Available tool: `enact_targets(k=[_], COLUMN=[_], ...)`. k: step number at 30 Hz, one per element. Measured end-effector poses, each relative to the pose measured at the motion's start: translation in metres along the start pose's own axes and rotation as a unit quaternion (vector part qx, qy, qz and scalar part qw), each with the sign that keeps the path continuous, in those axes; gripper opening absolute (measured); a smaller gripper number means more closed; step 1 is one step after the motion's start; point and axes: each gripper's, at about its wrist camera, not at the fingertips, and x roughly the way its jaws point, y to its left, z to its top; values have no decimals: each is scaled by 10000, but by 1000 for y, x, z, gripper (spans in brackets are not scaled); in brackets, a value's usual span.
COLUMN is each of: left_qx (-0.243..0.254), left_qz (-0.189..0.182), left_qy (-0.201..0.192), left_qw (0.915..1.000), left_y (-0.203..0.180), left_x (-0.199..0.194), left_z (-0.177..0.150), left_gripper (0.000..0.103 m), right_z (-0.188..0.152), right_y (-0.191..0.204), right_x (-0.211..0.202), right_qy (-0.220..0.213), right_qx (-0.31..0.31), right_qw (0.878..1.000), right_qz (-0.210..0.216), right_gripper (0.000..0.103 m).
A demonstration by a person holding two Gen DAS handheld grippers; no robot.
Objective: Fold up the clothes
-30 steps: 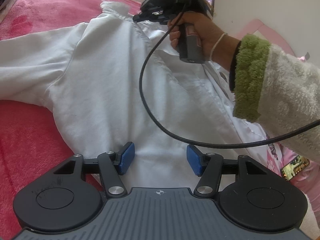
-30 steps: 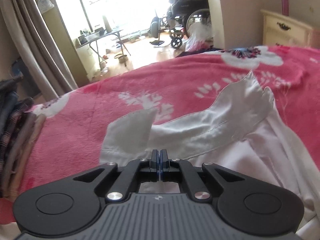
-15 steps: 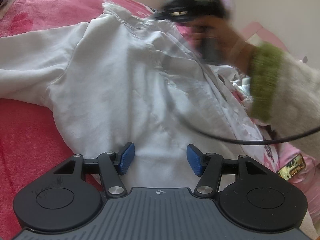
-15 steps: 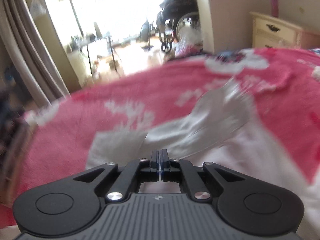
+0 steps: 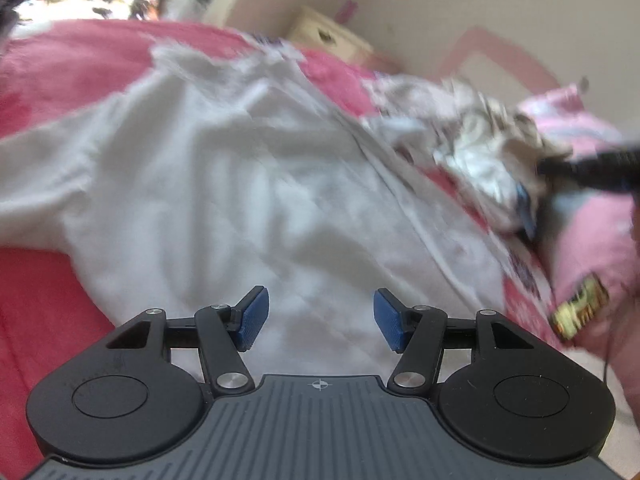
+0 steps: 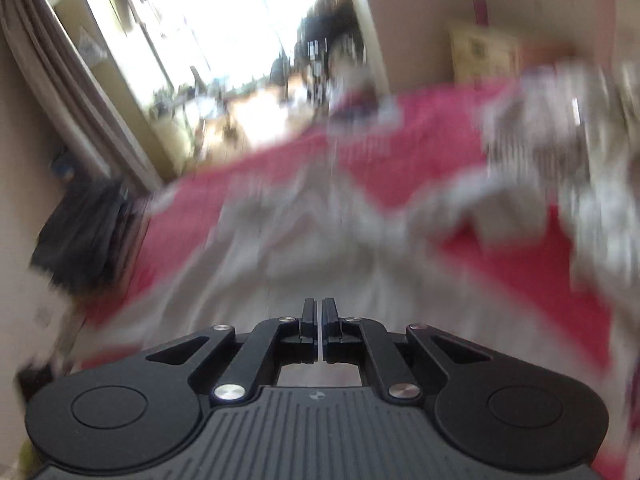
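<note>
A: What's different on the left view?
B: The hand and right gripper that hung over the shirt collar have swung off to the right edge, by the crumpled clothes.
A: And the right view?
B: Tilted and blurred now; the collar it faced has slid away.

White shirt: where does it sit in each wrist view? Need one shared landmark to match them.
Left wrist: white shirt fills the centre and left, spread flat beyond the open left claw.
Right wrist: blurred, centre frame, stretching away from the shut right claw; whether it pinches cloth is unclear.
Shared landmark: the pink-red bedspread under the shirt.
</note>
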Motion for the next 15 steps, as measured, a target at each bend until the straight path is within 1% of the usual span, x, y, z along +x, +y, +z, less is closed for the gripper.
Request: enact_targets(k=[4, 6, 7, 8, 10, 11, 12, 13, 14, 15], left_qx=[116, 186, 233, 282, 390, 391, 264, 136, 9, -118], left_qz=[-178, -247, -211, -156, 46, 143, 229, 314, 400, 485], left_qy=[627, 933, 1092, 1267, 1701, 1818, 1700, 1581, 1462, 1342], left_qw=[9978, 9952, 9935, 9914, 9847, 9824, 9848, 9868, 9884, 9897], left_y=[-31, -47, -53, -58, -67, -69, -65, -62, -58, -54], left_x=[-1, -1, 0, 1, 9, 10, 2, -5, -12, -20], left_z=[-20, -32, -39, -47, -65, -72, -71, -71, -70, -70], left_gripper=[58, 58, 58, 58, 58, 58, 58, 58, 58, 58], right_z=[-81, -107, -119, -129, -149, -157, -165, -171, -171, -170], right_y=[2, 1, 1, 1, 0, 0, 0, 0, 1, 1], right_x=[13, 28, 36, 45, 58, 62, 67, 69, 65, 61], right_qy=[863, 1151, 1307, 1445, 1529, 1550, 1571, 1574, 1535, 1479], right_qx=[360, 515, 568, 567, 511, 392, 273, 190, 192, 207], right_qw=[9954, 9918, 9895, 9877, 9867, 9867, 9864, 9864, 9871, 9881], right_qz=[196, 228, 235, 176, -208, -298, -388, -441, -405, -357], right_gripper=[4, 4, 4, 4, 4, 4, 1, 1, 1, 5])
